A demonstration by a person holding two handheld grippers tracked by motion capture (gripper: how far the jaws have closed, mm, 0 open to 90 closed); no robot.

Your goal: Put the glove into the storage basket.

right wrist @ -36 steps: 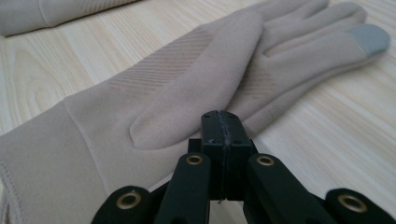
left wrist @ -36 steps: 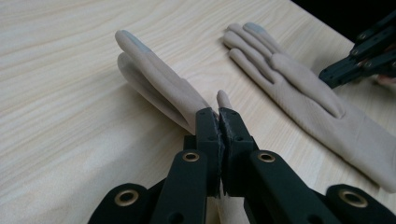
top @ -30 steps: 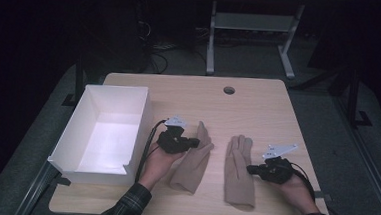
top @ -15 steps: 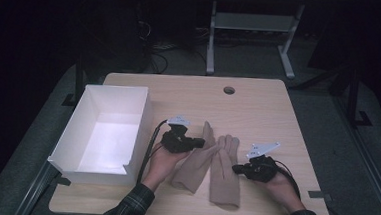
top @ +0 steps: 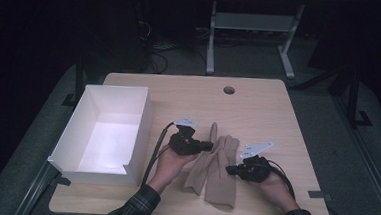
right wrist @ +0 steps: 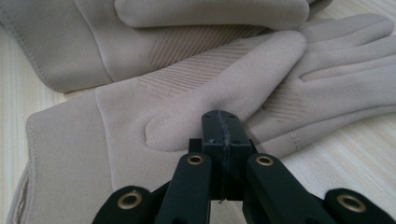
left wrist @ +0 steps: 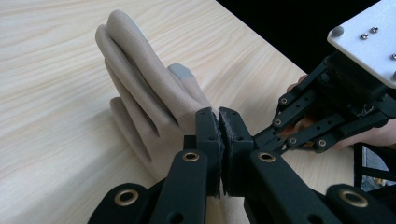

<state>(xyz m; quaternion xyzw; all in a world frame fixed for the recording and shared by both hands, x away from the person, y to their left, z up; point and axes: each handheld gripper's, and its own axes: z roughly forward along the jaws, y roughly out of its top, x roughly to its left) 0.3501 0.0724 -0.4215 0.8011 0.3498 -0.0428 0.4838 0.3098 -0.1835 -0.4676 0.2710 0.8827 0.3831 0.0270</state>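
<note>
Left tongs [top: 210, 147] clamp left glove [top: 201, 163] | right tongs [top: 229, 169] pinch right glove [top: 223, 175] | risk: thin fabric slips free, pair skews on worktop [top: 258, 111]

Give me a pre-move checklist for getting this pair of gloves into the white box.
1. Left gripper shut on left glove: cannot tell; jaws closed at its edge, pinched fabric not visible.
2. Right gripper shut on right glove: cannot tell; jaws closed right at the thumb.
3. Gloves together: ok, the right glove overlaps the left.
4. White box open and free inside: ok.
5. Tabletop path from gloves to box free: ok.
</note>
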